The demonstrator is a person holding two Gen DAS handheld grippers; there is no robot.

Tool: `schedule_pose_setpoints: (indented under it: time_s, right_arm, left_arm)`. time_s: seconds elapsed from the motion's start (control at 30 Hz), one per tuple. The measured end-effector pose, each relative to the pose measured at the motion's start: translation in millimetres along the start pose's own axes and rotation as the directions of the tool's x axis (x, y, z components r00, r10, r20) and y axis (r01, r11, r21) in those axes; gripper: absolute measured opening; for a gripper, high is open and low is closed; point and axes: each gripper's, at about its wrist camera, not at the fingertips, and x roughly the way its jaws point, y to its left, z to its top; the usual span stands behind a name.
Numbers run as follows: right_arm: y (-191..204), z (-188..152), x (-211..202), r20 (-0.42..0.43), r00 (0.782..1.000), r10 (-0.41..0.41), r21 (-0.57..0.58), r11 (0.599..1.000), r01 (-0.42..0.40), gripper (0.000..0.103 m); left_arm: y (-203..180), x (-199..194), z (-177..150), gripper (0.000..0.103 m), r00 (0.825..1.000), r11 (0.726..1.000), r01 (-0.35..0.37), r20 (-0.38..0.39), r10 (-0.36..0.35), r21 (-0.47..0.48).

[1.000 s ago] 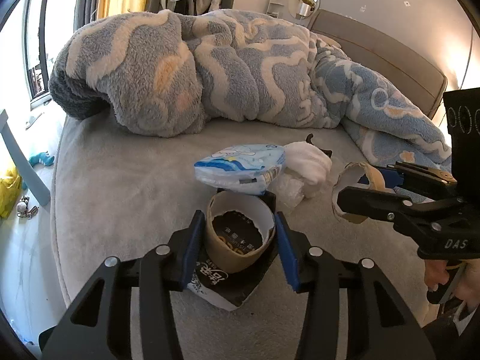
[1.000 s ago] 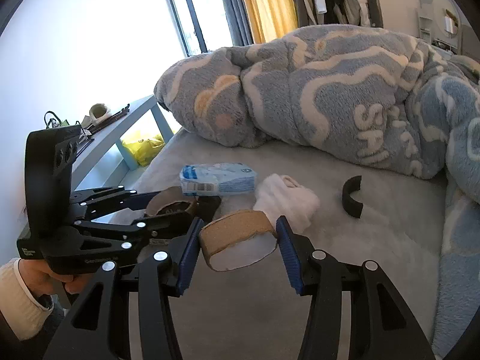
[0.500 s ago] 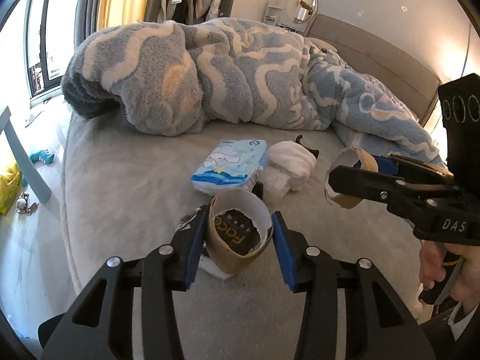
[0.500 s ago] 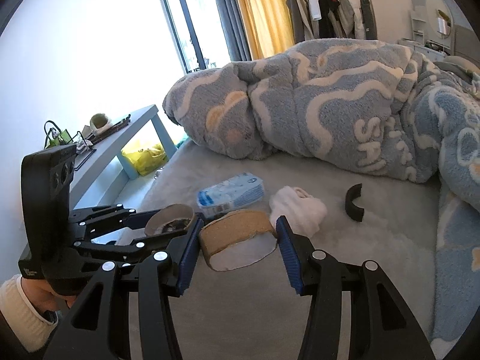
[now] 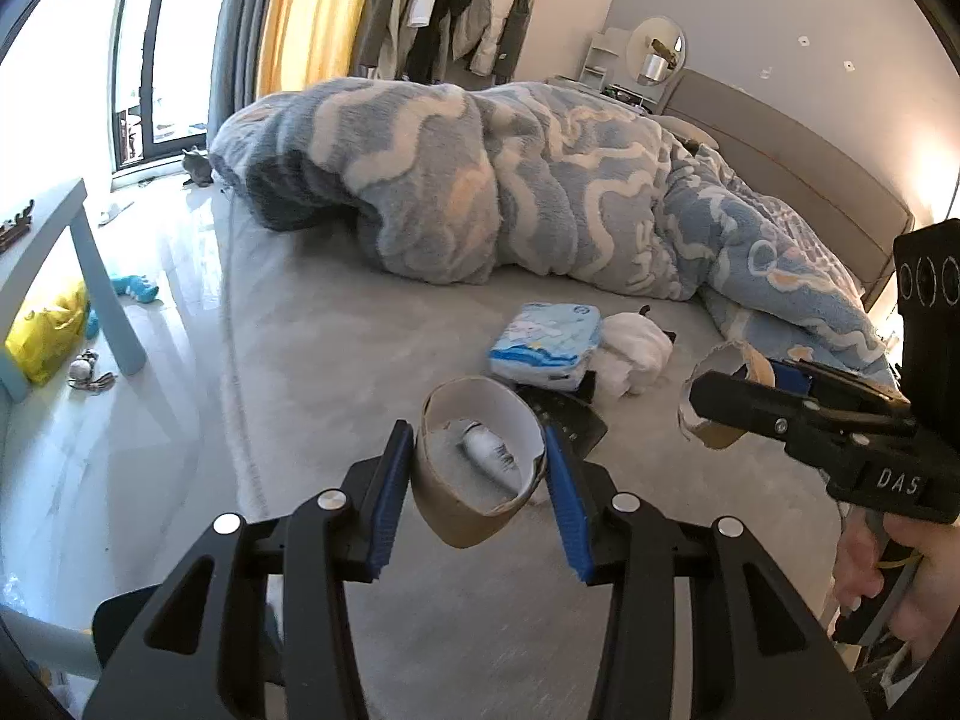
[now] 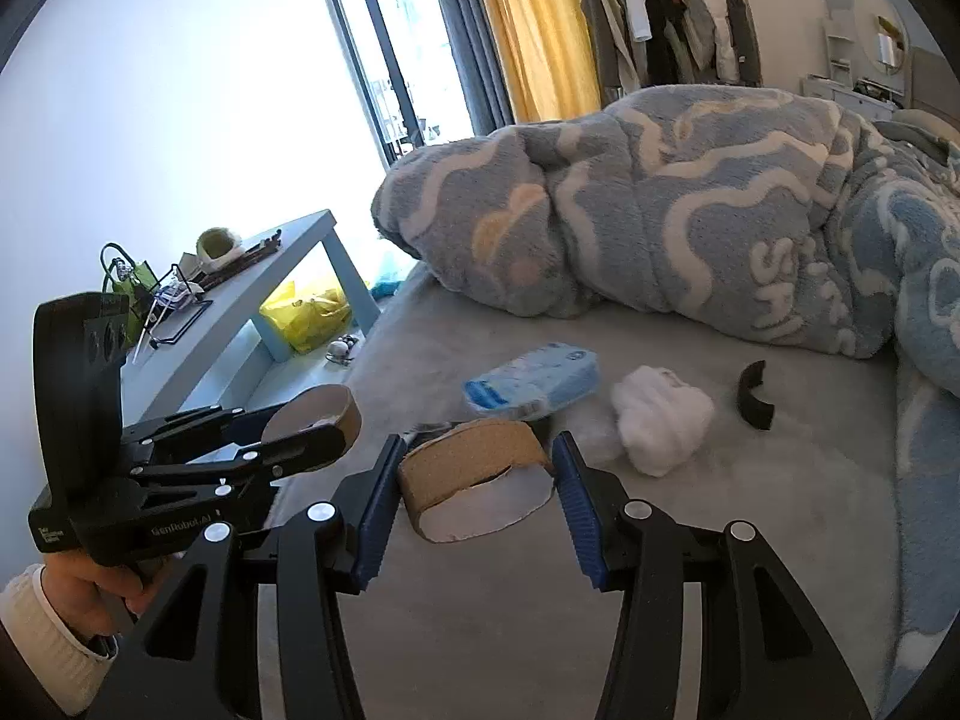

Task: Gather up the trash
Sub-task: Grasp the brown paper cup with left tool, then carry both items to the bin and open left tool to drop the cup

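Note:
My left gripper is shut on a cardboard roll core, lifted above the grey bed. My right gripper is shut on a second cardboard roll core, also held off the bed. Each gripper shows in the other's view, the right one at right and the left one at left. On the bed lie a blue tissue pack, a white crumpled wad, a dark wrapper and a black curved piece.
A bunched blue and cream blanket covers the far half of the bed. A pale blue side table stands left of the bed with a yellow bag under it. Small toys lie on the floor. A hand grips the left tool.
Both grippers have risen and drawn back from the bed with their roll cores. The dark wrapper that lay under the left core now lies apart on the bed.

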Motion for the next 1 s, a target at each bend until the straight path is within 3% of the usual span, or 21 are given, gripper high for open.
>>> schedule_pose_setpoints:
  time_s: [0.33,0.7,1.0]
  right_arm:
    - [49.0,2.0,2.8,0.011,0.998,0.056,-0.023,0.998,-0.055,0.051]
    - [105.3,0.9,26.1,-0.028,0.994,0.105,-0.071,0.992,-0.107,0.051]
    - [150.9,0.3,47.0,-0.067,0.986,0.152,-0.108,0.981,-0.158,0.051]
  left_arm:
    - [26.1,-38.2,-20.0,0.047,0.998,0.998,-0.058,-0.007,0.058,-0.007]
    - [80.3,-77.1,-37.1,0.047,0.991,0.989,-0.131,-0.022,0.13,-0.066]
    - [130.8,-89.3,-57.3,0.047,0.979,0.974,-0.193,-0.091,0.183,-0.121]
